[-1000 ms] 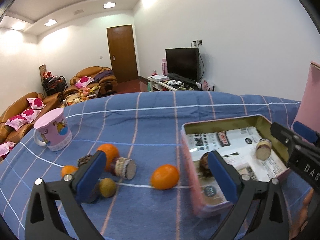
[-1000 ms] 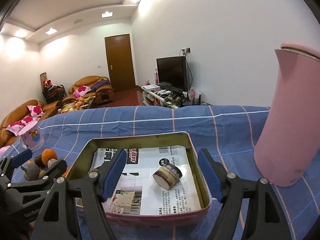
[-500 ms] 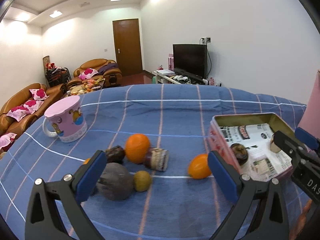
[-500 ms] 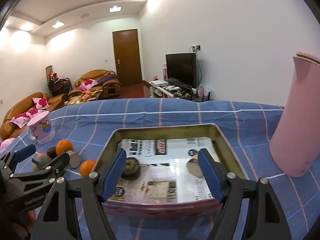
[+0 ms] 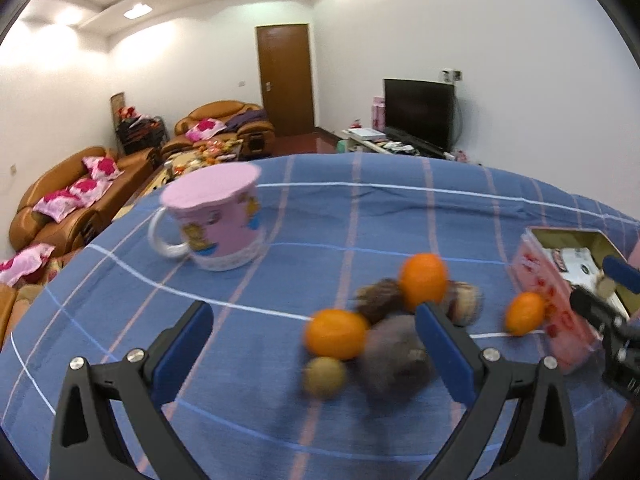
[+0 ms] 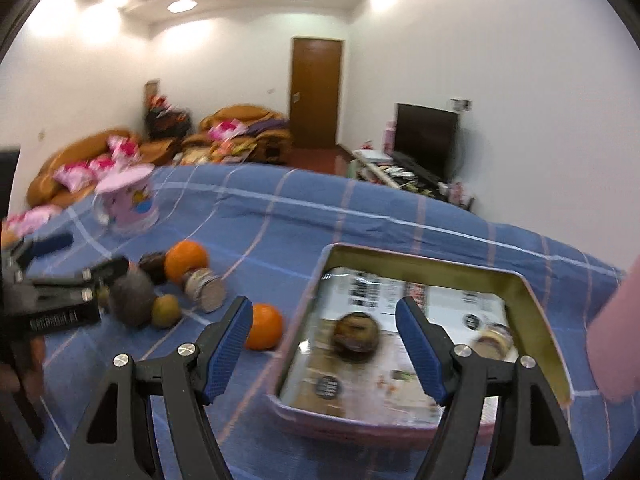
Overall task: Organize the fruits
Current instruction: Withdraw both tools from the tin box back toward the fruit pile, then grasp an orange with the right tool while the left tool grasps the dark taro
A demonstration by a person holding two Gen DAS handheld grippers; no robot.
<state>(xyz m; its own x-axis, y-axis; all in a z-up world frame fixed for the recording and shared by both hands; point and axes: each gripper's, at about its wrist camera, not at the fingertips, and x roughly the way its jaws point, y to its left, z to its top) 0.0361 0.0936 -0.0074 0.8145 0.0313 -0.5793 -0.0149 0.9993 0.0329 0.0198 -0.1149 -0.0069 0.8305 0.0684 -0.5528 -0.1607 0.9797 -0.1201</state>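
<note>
My left gripper (image 5: 312,344) stood released over the counter (image 5: 360,208); fruit pile (image 5: 376,320) at its 2 o'clock. My right gripper (image 6: 324,344) stood released, empty, the tin (image 6: 524,292) at 3 o'clock.

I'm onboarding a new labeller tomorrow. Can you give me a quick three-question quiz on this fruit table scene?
1. True or false: the tin box already holds at least one item.
2. How many oranges lie on the blue cloth? A) one B) three C) five
3. Fill in: the pink mug is covered by a pink ____.

Key: 1 true, a dark round fruit lies on its paper lining. 2 B: and. 3 lid.
</note>
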